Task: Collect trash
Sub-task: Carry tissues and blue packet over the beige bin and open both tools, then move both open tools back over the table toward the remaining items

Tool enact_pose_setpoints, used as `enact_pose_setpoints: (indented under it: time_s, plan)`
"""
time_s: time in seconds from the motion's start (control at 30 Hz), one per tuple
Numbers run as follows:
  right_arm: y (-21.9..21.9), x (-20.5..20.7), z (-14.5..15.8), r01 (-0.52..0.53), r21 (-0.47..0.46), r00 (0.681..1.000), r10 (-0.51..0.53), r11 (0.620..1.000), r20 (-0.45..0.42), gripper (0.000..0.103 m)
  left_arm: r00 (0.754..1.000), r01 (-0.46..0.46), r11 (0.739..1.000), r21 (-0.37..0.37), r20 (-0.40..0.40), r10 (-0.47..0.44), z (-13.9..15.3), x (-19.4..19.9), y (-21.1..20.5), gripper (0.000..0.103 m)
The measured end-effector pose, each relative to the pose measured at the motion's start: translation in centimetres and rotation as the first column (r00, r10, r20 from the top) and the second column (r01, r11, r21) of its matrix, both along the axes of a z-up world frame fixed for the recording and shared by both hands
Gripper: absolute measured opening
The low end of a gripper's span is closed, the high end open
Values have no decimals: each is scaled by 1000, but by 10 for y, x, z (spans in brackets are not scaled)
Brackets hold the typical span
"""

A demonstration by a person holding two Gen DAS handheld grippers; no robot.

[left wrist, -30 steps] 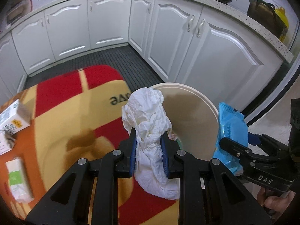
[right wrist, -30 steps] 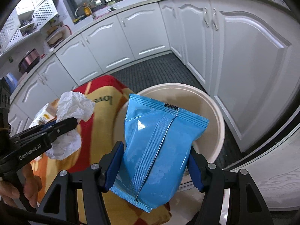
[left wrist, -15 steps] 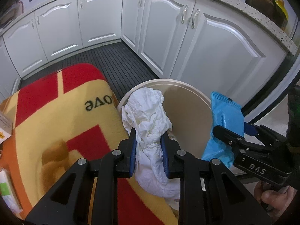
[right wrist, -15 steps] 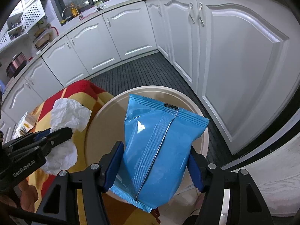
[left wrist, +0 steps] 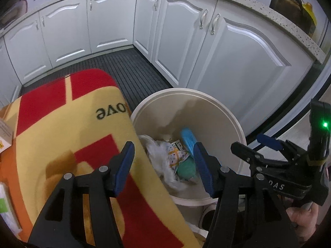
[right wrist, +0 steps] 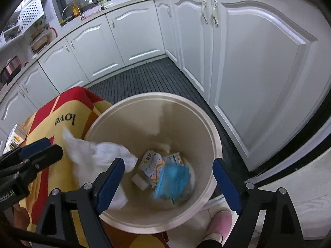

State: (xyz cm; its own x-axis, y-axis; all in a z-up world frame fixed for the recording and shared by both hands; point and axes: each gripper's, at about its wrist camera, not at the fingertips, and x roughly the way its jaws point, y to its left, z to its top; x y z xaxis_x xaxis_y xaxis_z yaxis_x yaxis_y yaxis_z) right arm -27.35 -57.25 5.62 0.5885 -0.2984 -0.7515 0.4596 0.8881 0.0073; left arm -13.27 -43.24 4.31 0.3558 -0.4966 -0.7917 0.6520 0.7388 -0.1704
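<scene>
Both tongs are gaping wide and gripping nothing: the left gripper (left wrist: pixel 163 165) and the right gripper (right wrist: pixel 168 178) are hovering over the mouth of the cream trash bin (right wrist: pixel 215 144), judging by that so whatever leaves them lands inside. Just ahead of the right one, the blue packet (right wrist: pixel 172 180) is blurring as it is dropping among the printed wrappers (right wrist: pixel 152 161) at the bottom. Off to that gripper's left, the crumpled white tissue (right wrist: pixel 97 155) is draping over the rim, partly inside, partly on the red-and-yellow blanket (left wrist: pixel 62 128). It is looking soft, wrinkled and light. Further left of the left gripper, a small carton (left wrist: pixel 5 134) is sitting on the blanket, probably next for collection.
</scene>
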Motion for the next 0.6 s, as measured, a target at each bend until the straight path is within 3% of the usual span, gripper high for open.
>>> enact_pose_setpoints:
  time_s: [0.6]
  plan:
    - [51, -9, 9, -75, -14, 997, 76, 997, 19, 85, 992, -118, 993, 2, 48, 117, 16, -3, 54, 58]
